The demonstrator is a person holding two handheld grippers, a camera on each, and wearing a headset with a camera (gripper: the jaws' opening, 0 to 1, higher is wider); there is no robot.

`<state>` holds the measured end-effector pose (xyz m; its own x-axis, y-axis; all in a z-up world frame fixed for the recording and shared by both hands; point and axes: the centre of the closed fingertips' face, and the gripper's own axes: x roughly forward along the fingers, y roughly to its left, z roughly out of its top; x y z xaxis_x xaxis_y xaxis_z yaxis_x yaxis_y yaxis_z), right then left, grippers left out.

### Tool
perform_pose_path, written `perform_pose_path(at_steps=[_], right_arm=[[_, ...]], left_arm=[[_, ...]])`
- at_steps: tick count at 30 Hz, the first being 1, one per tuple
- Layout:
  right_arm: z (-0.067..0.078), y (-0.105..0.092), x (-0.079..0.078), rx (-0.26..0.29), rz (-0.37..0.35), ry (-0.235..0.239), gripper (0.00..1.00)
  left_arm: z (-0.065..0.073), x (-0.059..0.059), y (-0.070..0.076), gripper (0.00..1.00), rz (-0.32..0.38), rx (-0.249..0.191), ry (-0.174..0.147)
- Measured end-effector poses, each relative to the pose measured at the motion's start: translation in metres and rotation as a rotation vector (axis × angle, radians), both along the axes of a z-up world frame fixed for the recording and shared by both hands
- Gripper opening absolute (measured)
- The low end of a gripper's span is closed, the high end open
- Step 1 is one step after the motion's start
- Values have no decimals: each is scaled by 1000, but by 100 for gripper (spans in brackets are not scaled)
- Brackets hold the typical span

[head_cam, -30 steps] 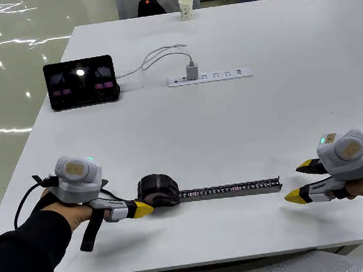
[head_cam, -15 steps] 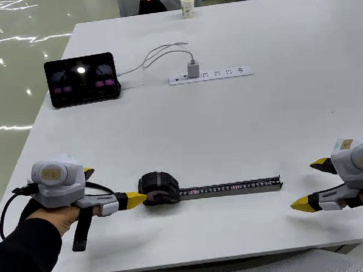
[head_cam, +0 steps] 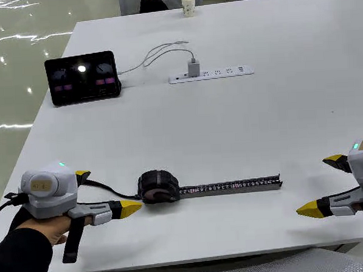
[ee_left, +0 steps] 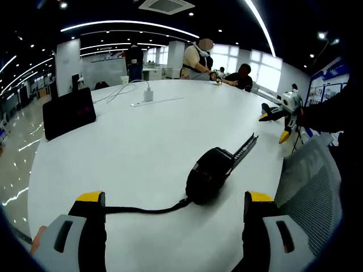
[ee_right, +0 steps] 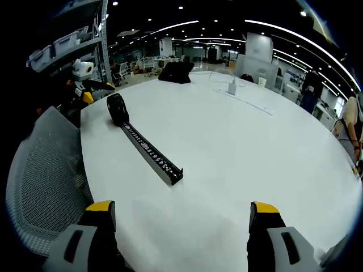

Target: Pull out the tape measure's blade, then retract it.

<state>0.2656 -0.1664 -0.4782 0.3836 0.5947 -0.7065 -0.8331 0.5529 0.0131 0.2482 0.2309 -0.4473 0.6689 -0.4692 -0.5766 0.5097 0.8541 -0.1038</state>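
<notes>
A black tape measure point(head_cam: 158, 186) lies on the white table point(head_cam: 230, 127) near its front edge. Its blade point(head_cam: 233, 187) is drawn out to the right and rests flat. My left gripper point(head_cam: 106, 190) is open, a little to the left of the case and not touching it. In the left gripper view the case point(ee_left: 209, 174) sits ahead of the open left gripper point(ee_left: 174, 198), with its black strap point(ee_left: 142, 209) trailing toward me. My right gripper point(head_cam: 323, 184) stands open, off to the right of the blade's end. The right gripper view shows the blade point(ee_right: 153, 154) and the case point(ee_right: 117, 107) beyond the empty right gripper point(ee_right: 181, 207).
A dark tablet point(head_cam: 82, 78) stands at the back left. A white power strip point(head_cam: 210, 75) with a charger and cable lies mid-table. A paper cup point(head_cam: 189, 6) is at the far edge. A grey mesh chair point(ee_right: 39, 187) sits against the front edge.
My left gripper has drawn back to the left, off the tape case. My right gripper has moved further right, away from the blade's end. The tape stays extended.
</notes>
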Motion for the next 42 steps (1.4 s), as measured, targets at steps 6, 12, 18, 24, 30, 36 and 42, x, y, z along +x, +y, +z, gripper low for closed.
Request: perform_pose_path(at_steps=[6,12,18,24,30,36,42], right_arm=[[9,-3,-3,16,3,-22,99],[20,-3,-7,50,1,-37,99],[19,-9,-18,30,6,-33,99],[14,-12,-29,40,9,-20,99],[13,-15,-30,37,2,-23,99],[13,-18,-28,33,-12,-23,99],[12,-17,-26,11,0,-30,99]], left_arm=[[3,-3,6,99,10,-19,9],[2,-8,13,99,14,-12,21],[4,-16,18,99,22,-15,27],[5,-22,20,99,13,-21,27],[4,-23,21,99,5,-11,20],[5,-20,23,99,6,0,-5],[4,-18,21,99,12,12,-6]])
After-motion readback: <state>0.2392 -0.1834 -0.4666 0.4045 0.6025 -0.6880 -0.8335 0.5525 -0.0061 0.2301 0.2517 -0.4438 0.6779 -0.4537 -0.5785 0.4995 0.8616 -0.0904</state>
